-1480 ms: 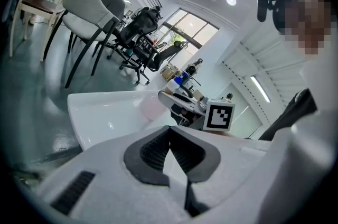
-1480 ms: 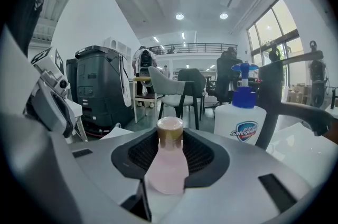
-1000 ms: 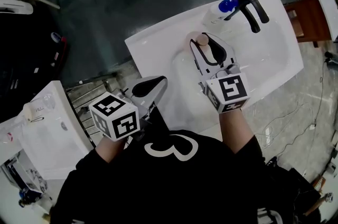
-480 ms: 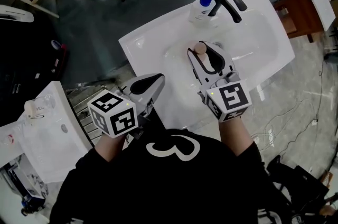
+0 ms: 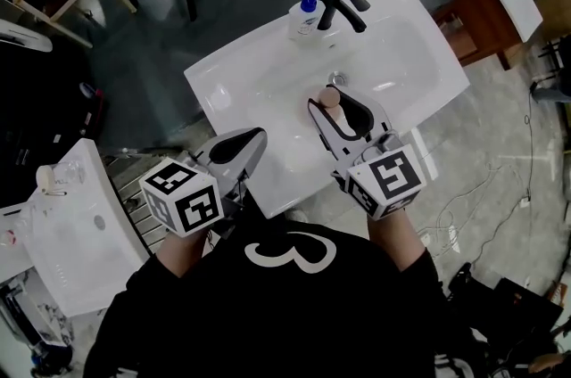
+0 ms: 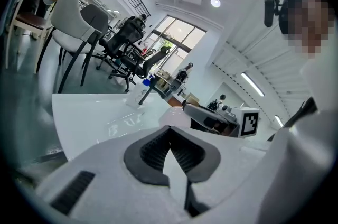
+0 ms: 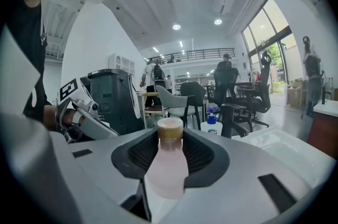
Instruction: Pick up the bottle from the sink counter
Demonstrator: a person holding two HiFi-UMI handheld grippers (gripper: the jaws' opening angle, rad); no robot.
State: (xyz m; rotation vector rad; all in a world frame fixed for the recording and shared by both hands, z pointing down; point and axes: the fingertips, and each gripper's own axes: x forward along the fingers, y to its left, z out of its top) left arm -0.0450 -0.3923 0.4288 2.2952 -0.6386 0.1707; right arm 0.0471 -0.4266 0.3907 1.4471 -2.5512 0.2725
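Over the basin, toward the sink counter's (image 5: 223, 73) front edge, the pink bottle (image 7: 168, 162) stands upright, pinched between the right gripper's (image 5: 334, 107) jaws. At the front-left corner the left gripper's (image 5: 253, 138) jaws are pressed together, holding nothing. A soap dispenser (image 5: 304, 16) sits at the back edge.

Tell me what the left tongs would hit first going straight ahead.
Probably the pale bottle held by the right tongs, directly beyond the left tongs' shut tips, though depth is unclear.
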